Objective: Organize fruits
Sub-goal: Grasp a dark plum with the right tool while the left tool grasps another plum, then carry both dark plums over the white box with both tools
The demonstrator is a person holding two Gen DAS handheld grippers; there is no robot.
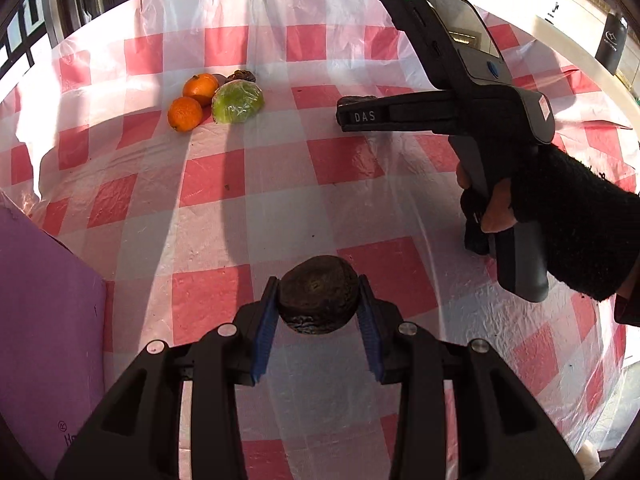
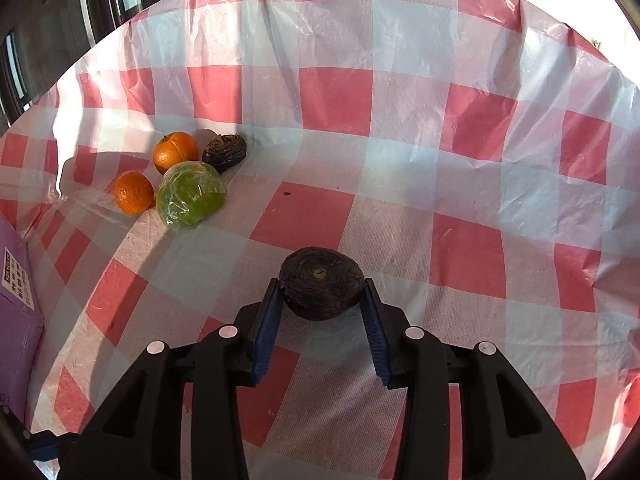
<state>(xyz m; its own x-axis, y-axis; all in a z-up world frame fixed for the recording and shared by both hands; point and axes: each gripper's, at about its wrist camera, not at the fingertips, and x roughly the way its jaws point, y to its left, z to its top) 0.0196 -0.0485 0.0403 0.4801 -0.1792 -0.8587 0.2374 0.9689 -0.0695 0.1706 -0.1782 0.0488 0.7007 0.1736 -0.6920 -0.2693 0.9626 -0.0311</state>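
My left gripper [image 1: 319, 298] is shut on a dark brown wrinkled fruit [image 1: 318, 294], held above the checked tablecloth. My right gripper [image 2: 322, 292] is shut on another dark brown fruit [image 2: 320, 282]; it also shows in the left wrist view [image 1: 352, 114], with a bit of the dark fruit [image 1: 360, 100] just behind its tip. At the far left lies a cluster: two oranges [image 1: 185, 114] [image 1: 201, 88], a green fruit wrapped in plastic [image 1: 238, 102] and a dark fruit [image 1: 240, 77]. The same cluster shows in the right wrist view: oranges [image 2: 133, 193] [image 2: 175, 152], green fruit [image 2: 190, 193], dark fruit [image 2: 225, 152].
A red-and-white checked plastic tablecloth [image 1: 320, 184] covers the table. A purple box [image 1: 44, 320] stands at the left edge, also in the right wrist view [image 2: 16, 312]. A gloved hand [image 1: 560, 220] holds the right gripper's handle. Windows lie beyond the far edge.
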